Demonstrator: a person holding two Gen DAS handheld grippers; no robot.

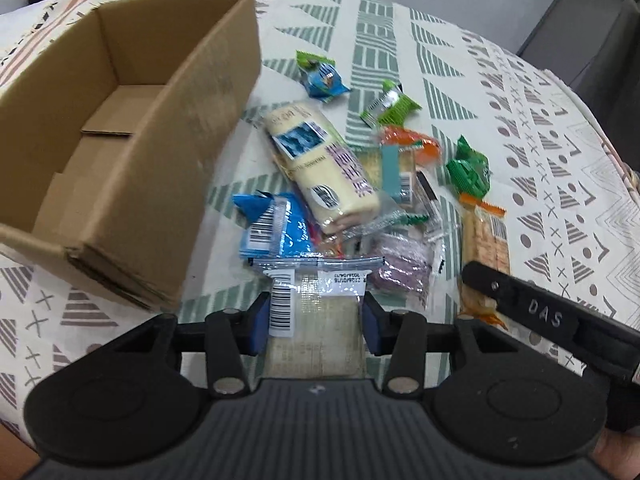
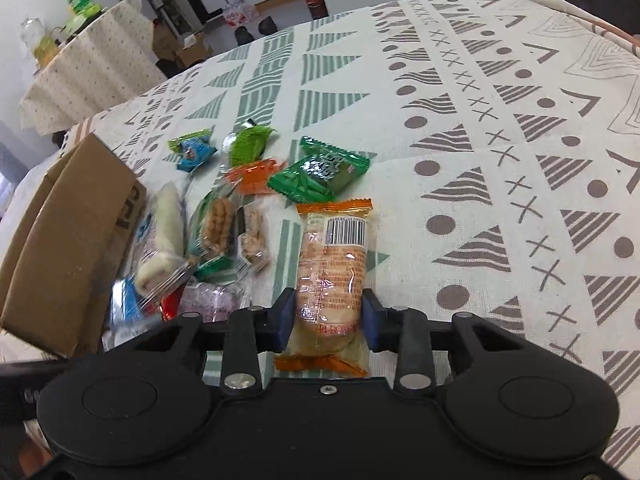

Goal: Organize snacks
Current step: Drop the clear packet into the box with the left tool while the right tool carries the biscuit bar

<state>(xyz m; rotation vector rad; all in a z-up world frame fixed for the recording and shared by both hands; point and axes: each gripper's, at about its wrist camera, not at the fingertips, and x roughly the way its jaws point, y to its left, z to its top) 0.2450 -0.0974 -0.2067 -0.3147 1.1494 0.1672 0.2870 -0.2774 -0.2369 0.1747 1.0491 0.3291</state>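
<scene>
An open cardboard box point(image 1: 120, 120) stands on the left of the table and looks empty inside; it shows too in the right wrist view point(image 2: 68, 248). Beside it lies a heap of snacks: a long white roll point(image 1: 320, 168), a blue packet point(image 1: 276, 228), a purple packet point(image 1: 400, 268) and green packets point(image 2: 320, 172). My left gripper point(image 1: 314, 320) is shut on a clear-wrapped cracker packet point(image 1: 316, 308) at the heap's near edge. My right gripper point(image 2: 328, 316) is shut on an orange-ended rice cracker packet point(image 2: 332, 264), which lies lengthwise on the cloth.
The patterned tablecloth point(image 2: 500, 140) stretches bare to the right of the heap. A small blue candy point(image 1: 320, 74) and a light green packet point(image 1: 390, 106) lie further back. Beyond the table stands another cloth-covered table point(image 2: 92, 64) with bottles.
</scene>
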